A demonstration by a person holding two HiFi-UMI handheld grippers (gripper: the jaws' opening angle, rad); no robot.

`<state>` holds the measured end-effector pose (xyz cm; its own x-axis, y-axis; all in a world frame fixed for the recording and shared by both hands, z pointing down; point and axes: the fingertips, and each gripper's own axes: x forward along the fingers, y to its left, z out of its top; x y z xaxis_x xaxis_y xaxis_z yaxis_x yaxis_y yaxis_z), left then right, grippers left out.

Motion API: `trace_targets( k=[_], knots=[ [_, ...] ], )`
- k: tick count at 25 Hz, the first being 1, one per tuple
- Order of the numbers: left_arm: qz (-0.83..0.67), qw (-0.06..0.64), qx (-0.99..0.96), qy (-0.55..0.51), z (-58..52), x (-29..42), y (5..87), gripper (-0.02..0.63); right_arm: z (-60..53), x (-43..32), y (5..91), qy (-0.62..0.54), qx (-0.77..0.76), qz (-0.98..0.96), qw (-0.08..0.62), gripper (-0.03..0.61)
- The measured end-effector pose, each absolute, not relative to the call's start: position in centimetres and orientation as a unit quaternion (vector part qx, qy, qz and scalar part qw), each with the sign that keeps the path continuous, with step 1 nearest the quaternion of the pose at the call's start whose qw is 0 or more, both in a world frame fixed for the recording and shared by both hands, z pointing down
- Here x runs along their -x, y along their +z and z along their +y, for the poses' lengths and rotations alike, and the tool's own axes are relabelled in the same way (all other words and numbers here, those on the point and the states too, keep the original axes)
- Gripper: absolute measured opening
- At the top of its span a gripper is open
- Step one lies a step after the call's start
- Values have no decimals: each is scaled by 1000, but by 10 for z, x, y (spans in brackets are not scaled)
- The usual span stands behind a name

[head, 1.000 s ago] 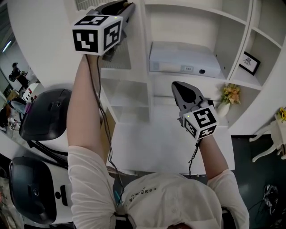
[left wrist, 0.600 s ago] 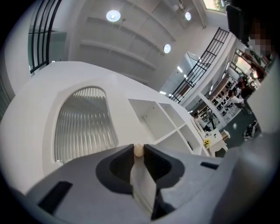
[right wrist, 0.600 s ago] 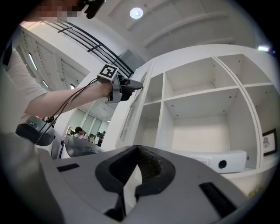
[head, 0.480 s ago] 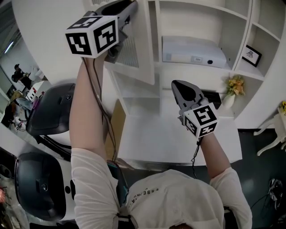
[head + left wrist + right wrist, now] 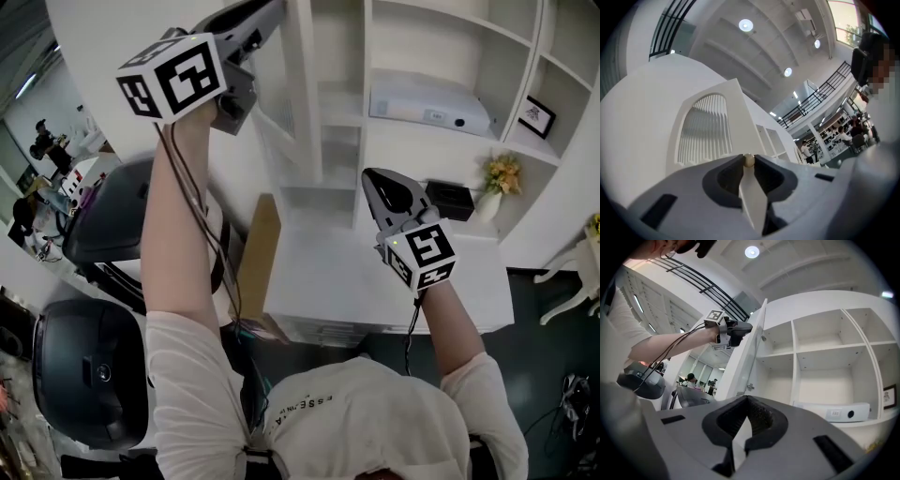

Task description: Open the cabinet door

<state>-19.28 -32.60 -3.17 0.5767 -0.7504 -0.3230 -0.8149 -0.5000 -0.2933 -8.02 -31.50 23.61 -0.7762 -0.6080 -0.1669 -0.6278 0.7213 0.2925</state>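
The cabinet door [image 5: 751, 355] stands swung out from the white cabinet [image 5: 820, 341], hinged on its left side, so the head view sees it nearly edge-on. The left gripper [image 5: 748, 158] is raised high at the door's free edge, and its fingers [image 5: 724, 178] pinch the small cream knob [image 5: 748, 161] on the door face, just beside the arched, slatted panel [image 5: 704, 127]. The right gripper [image 5: 747, 398] hangs lower, over the white table [image 5: 337, 281] and well apart from the door; its fingers [image 5: 764, 420] are pressed together at the tips with nothing between them. Inside the open shelves a flat white box [image 5: 429, 101] lies on one shelf. Further right a small picture frame [image 5: 537, 118] leans in a side compartment and a bunch of yellow flowers [image 5: 504, 173] stands near the table's far corner.
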Motion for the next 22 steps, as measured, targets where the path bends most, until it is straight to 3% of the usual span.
trace_targets(
  k=[22],
  knots=[
    [451,184,863,135,-263,320,-30,83,-290,163,241,155,262,952,36,9]
  ],
)
